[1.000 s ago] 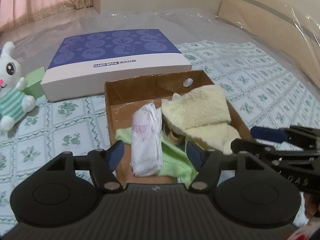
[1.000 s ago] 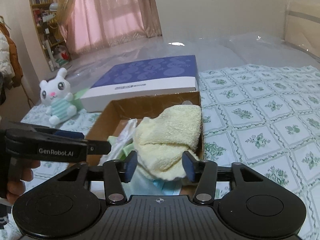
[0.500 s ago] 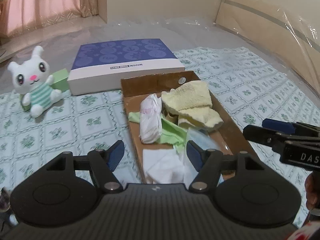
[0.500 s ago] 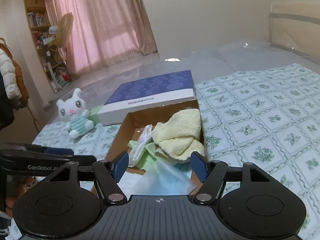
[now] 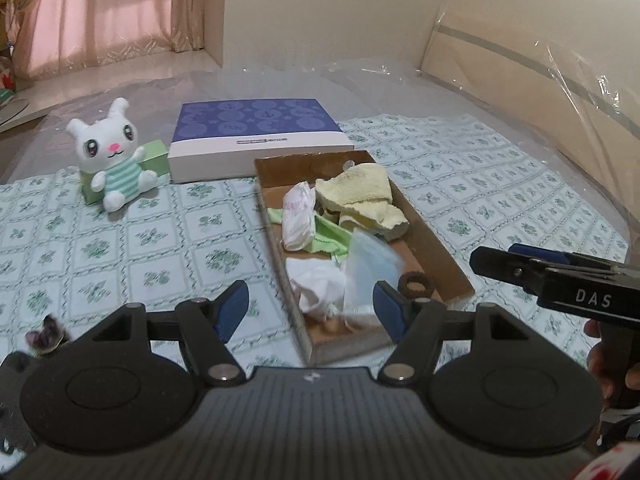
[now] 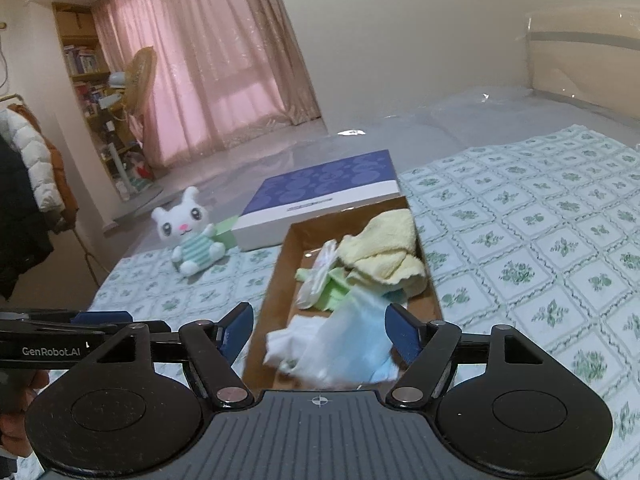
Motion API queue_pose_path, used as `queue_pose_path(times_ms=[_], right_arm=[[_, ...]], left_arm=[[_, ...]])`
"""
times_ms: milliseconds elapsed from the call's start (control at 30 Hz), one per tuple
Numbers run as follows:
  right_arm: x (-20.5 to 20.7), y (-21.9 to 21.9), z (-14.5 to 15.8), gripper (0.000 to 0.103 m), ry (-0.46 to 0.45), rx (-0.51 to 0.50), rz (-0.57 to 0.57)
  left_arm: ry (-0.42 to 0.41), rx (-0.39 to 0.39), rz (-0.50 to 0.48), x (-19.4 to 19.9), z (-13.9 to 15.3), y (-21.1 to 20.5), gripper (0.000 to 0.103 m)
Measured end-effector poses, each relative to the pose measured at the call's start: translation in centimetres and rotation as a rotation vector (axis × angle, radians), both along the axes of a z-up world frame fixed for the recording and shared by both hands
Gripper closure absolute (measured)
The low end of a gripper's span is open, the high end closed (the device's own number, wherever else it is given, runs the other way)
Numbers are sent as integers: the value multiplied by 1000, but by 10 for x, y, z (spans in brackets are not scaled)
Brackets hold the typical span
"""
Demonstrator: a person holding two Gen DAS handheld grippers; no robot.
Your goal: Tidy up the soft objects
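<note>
the plush rabbit [image 5: 112, 156] sits outside the cardboard tray [image 5: 436, 248], ahead-left, nearer the left gripper [image 5: 308, 308]. its jaws are spread, holding nothing. the right gripper [image 6: 320, 334] is opening, gripping nothing.

Both grippers black, blue finger pads [image 5: 232, 310], silver pivot screws; white lettering, partly cut off.

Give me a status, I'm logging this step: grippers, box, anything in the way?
Left gripper open, empty. Right gripper opening, nothing gripped. Yellow towel, blue mask and tissue lie in cardboard box. Plush rabbit outside, path clear.
</note>
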State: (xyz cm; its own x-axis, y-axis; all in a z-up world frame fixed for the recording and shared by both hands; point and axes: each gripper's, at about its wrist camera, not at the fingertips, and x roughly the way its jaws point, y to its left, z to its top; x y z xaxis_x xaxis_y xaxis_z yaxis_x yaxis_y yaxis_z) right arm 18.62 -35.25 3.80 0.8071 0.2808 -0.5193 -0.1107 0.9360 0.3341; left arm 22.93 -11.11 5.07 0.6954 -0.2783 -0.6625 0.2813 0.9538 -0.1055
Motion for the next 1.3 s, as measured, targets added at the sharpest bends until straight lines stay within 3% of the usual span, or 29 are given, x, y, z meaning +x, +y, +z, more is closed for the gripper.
queue_pose_path(times_ms=[367,667,1300], right_arm=[[-48,28,11,30,18,25,41],[-69,50,2,29,54,4,81],[-82,105,-27,29,132,-25,231]], left_arm=[[-1,0,55,-54,3,39,37],[22,19,96,-85,-4,62,37],[54,67,221,-124,-20,110,37]])
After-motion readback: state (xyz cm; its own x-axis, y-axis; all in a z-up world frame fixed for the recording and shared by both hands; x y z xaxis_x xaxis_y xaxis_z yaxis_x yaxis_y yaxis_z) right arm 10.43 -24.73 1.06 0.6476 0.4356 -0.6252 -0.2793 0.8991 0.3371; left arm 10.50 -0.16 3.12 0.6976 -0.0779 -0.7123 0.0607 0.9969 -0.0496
